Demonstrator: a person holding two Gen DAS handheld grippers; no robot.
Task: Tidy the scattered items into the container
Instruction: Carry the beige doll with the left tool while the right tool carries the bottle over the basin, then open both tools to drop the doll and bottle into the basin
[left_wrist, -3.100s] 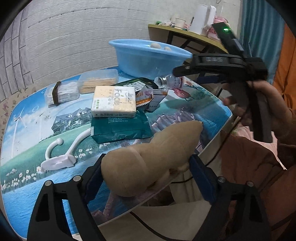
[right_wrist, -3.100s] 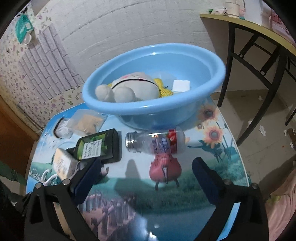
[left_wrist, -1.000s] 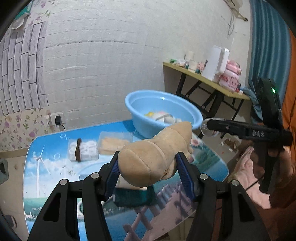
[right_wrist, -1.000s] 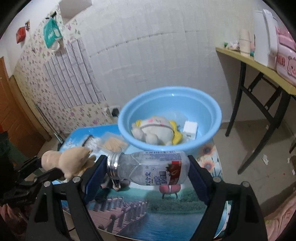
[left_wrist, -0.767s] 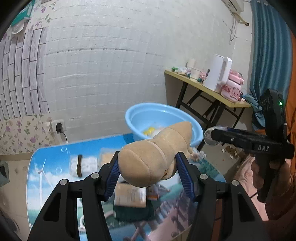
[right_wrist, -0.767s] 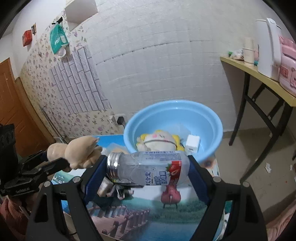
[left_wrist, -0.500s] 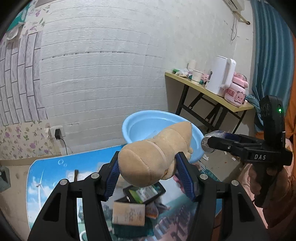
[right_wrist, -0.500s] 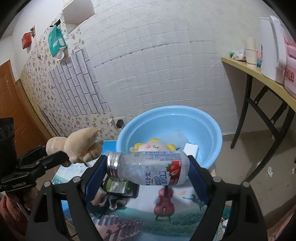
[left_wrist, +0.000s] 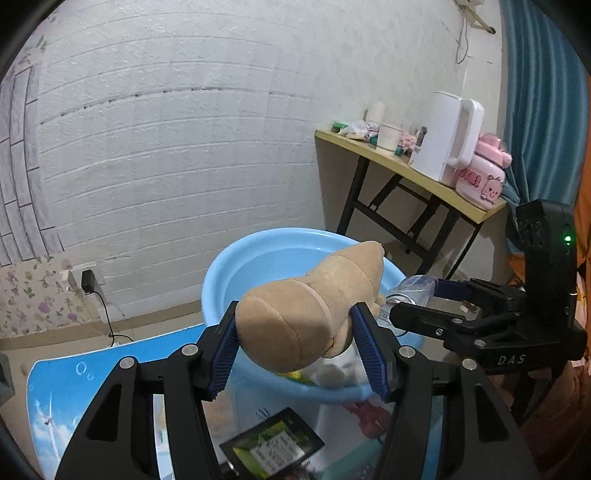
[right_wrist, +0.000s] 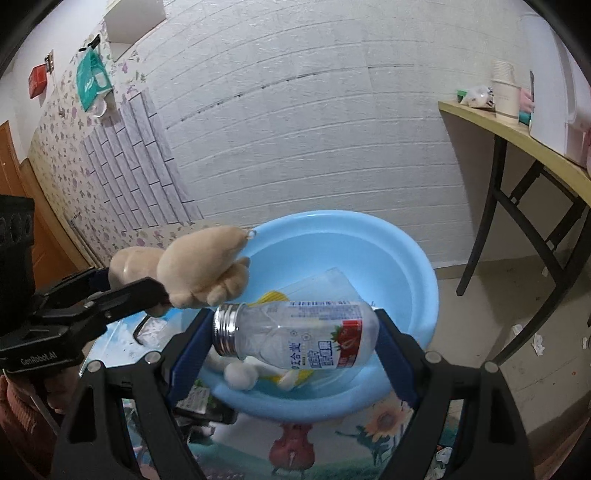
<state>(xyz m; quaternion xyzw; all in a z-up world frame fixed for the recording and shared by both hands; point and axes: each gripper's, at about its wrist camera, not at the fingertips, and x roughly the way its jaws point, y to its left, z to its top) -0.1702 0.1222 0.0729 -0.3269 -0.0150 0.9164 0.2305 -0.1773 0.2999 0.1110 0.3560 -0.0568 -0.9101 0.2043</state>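
Both of my hands have carried their loads forward since a second ago, so the blue basin (left_wrist: 221, 273) now sits right under them instead of further off. My left gripper (left_wrist: 297, 352) is clamped on the tan plush toy (left_wrist: 306, 314), held over the basin's near rim. My right gripper (right_wrist: 291, 339) grips the clear plastic bottle (right_wrist: 295, 338) sideways, cap to the left, above the basin, where a white plush (right_wrist: 240, 374) already lies
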